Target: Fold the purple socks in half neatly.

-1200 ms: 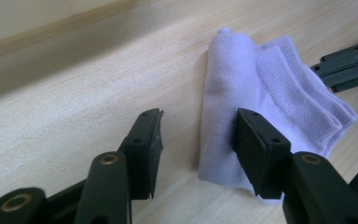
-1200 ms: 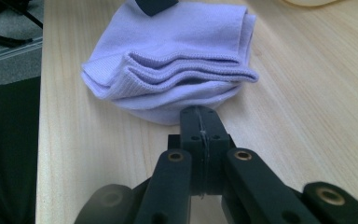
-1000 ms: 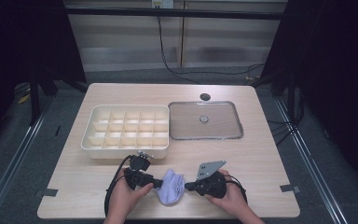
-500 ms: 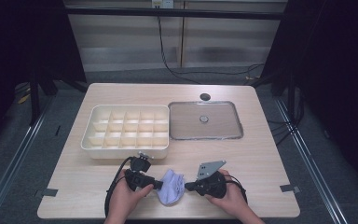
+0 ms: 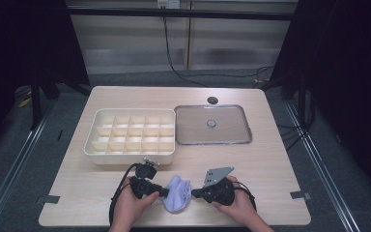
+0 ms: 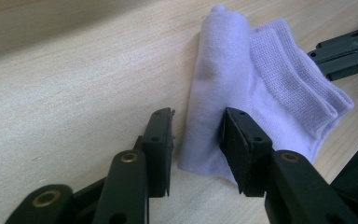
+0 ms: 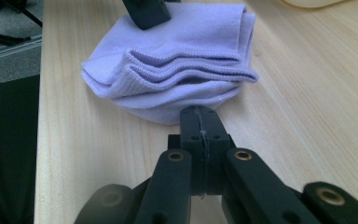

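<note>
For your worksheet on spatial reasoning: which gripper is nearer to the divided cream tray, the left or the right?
Left. The left gripper lies just in front of the divided cream tray, below its front wall. The right gripper lies further along the table, beyond the lilac sock.

A folded pale-lilac sock (image 5: 178,194) lies bunched on the table's near edge, ribbed cuff layered.

Sock (image 5: 178,194) between claws; divider box (image 5: 130,137) behind, tray (image 5: 212,124) right.
</note>
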`<state>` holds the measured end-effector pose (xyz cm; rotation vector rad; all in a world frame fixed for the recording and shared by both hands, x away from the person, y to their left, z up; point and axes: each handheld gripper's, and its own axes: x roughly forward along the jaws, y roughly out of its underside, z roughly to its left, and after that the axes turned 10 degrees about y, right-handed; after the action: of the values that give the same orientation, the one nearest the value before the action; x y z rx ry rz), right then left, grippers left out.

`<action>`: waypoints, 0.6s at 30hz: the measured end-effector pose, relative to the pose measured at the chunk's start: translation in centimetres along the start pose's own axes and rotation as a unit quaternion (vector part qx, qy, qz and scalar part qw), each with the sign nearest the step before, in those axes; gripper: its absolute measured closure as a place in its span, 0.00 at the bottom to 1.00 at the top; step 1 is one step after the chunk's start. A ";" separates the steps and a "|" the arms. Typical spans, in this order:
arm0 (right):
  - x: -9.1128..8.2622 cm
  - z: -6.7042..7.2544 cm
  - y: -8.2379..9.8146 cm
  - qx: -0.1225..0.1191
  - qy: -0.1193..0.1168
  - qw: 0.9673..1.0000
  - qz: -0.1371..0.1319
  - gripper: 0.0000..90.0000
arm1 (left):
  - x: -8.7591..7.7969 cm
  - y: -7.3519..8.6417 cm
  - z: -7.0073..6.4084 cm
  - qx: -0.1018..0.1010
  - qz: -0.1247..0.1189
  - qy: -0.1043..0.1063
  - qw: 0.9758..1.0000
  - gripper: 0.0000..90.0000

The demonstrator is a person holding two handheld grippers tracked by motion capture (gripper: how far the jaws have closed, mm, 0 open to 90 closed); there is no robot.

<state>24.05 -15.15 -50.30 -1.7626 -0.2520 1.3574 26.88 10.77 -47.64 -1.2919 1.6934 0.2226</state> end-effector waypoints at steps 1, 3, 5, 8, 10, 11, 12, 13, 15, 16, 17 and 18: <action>0.0 0.0 0.0 0.000 0.001 1.000 0.000 1.00 | 0.0 0.0 0.0 0.000 0.001 0.002 1.000 0.73; 0.0 0.0 0.0 -0.001 0.000 1.000 0.000 1.00 | 0.0 0.0 0.0 0.003 0.007 0.002 1.000 0.74; 0.0 0.0 0.0 -0.001 0.001 1.000 0.000 1.00 | 0.0 0.0 -0.1 0.000 0.009 0.007 1.000 0.78; 0.0 0.0 0.0 0.001 0.001 1.000 0.001 1.00 | -0.1 0.0 -0.4 0.001 0.011 0.010 1.000 0.86; 0.0 0.0 0.0 0.002 0.001 1.000 0.000 1.00 | -0.1 0.0 -0.5 0.000 0.010 0.012 1.000 0.89; 0.0 0.0 0.0 0.001 0.001 1.000 0.000 1.00 | -0.2 -0.1 -0.5 -0.001 0.010 0.015 1.000 0.90; 0.0 0.0 0.0 0.002 0.001 1.000 0.000 1.00 | -0.1 0.0 -0.5 -0.004 0.007 0.017 1.000 0.90; 0.0 0.0 0.0 0.002 0.001 1.000 0.000 1.00 | -0.1 0.0 -0.5 -0.006 0.006 0.018 1.000 0.90; 0.0 0.1 0.0 0.000 0.002 1.000 0.000 1.00 | -0.2 -0.1 -0.3 -0.004 0.009 0.021 1.000 0.91; 0.0 0.1 0.0 0.001 0.003 1.000 -0.001 1.00 | -0.2 -0.1 -0.3 -0.005 0.008 0.022 1.000 0.91; 0.0 0.1 0.0 0.000 0.004 1.000 -0.001 1.00 | -0.2 -0.1 -0.3 -0.007 0.006 0.023 1.000 0.92; 0.0 0.1 0.0 0.001 0.004 1.000 -0.001 1.00 | -0.2 -0.1 -0.3 -0.007 0.006 0.023 1.000 0.92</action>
<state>23.96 -15.13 -50.30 -1.7660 -0.2482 1.3484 26.75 10.68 -47.28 -1.3077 1.7418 0.2138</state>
